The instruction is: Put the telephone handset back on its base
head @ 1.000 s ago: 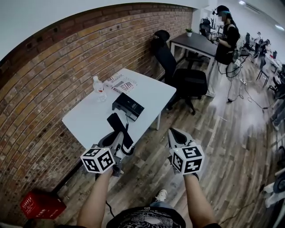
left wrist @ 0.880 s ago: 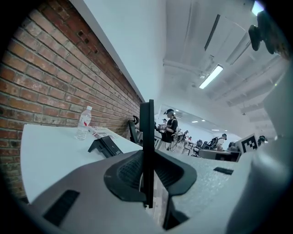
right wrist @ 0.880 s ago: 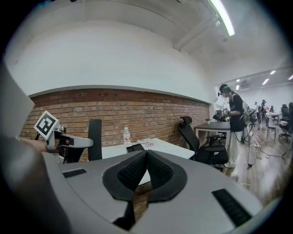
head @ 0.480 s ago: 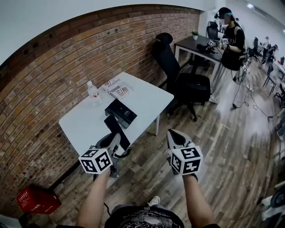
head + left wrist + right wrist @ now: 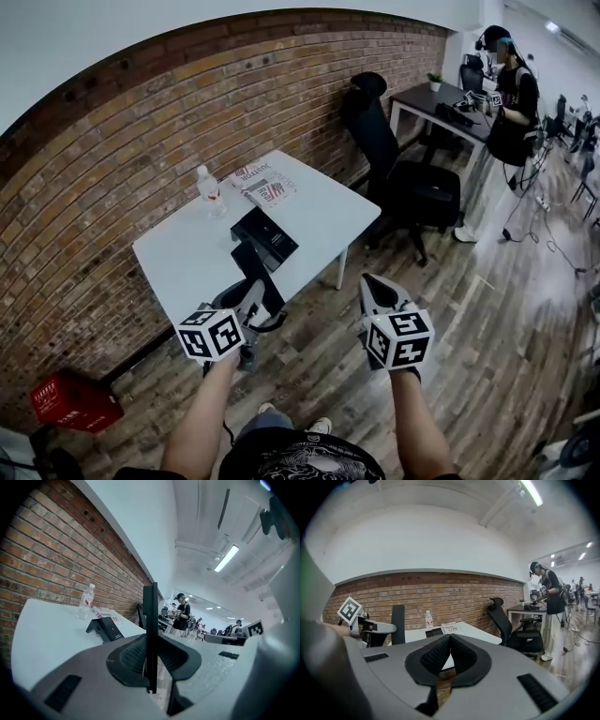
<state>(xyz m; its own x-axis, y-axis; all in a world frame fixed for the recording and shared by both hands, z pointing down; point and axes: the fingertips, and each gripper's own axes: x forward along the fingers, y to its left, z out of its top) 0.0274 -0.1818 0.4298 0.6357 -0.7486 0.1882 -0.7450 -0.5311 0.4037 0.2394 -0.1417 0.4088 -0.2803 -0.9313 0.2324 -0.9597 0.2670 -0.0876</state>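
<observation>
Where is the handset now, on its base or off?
Off. The left tongs grip the handset, upright; the base sits apart on the table.

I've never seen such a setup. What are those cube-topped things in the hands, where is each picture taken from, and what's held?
No robot here: a person holds a two-jaw gripping tool in each hand; the patterned cubes are part of the tools. The head view comes from a camera on the person's head, looking down; each gripper view comes from a camera riding on that tool. The left gripper is clamped on a black telephone handset. The right gripper is shut and empty. On the white table stand the phone's base, a water bottle and a magazine.
</observation>
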